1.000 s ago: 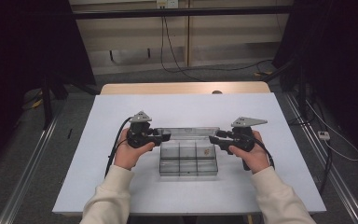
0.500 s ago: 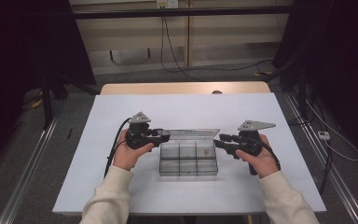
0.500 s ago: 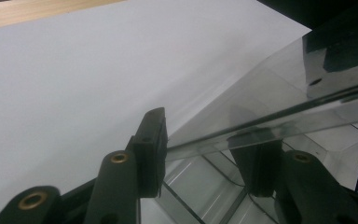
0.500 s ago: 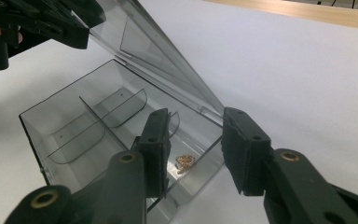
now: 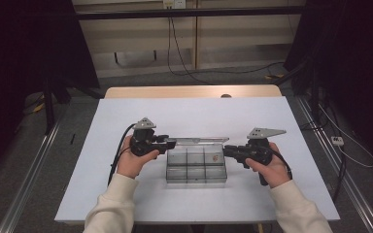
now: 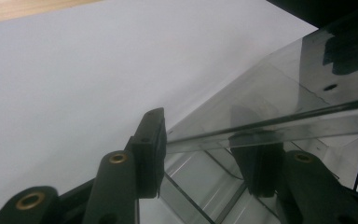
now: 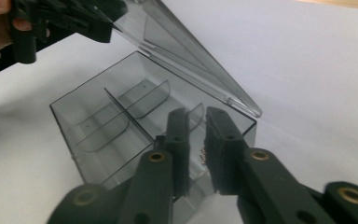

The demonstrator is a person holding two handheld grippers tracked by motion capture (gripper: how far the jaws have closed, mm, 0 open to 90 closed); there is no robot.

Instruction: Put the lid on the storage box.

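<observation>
A clear plastic box [image 5: 195,167] with several compartments stands mid-table. Its lid [image 5: 199,141] is tilted up at the far side. My left gripper [image 5: 171,142] is shut on the lid's left end. In the left gripper view the lid [image 6: 270,93] passes between the fingers [image 6: 151,140]. My right gripper [image 5: 227,151] hovers at the box's right wall. Its jaws have just been closing and stand nearly together with nothing between them [image 7: 205,149]. A small brownish item [image 5: 215,158] lies in the far right compartment [image 7: 202,155].
The white tabletop [image 5: 126,116] spreads wide around the box. A wooden strip [image 5: 189,91] runs along its far edge. Cables [image 5: 119,150] trail from the grippers. Metal rails [image 5: 34,165] flank the table on the floor.
My right gripper has drawn back to the right, from over the box to just beside its right wall, and its jaws have come together. The left gripper and the lid have stayed put.
</observation>
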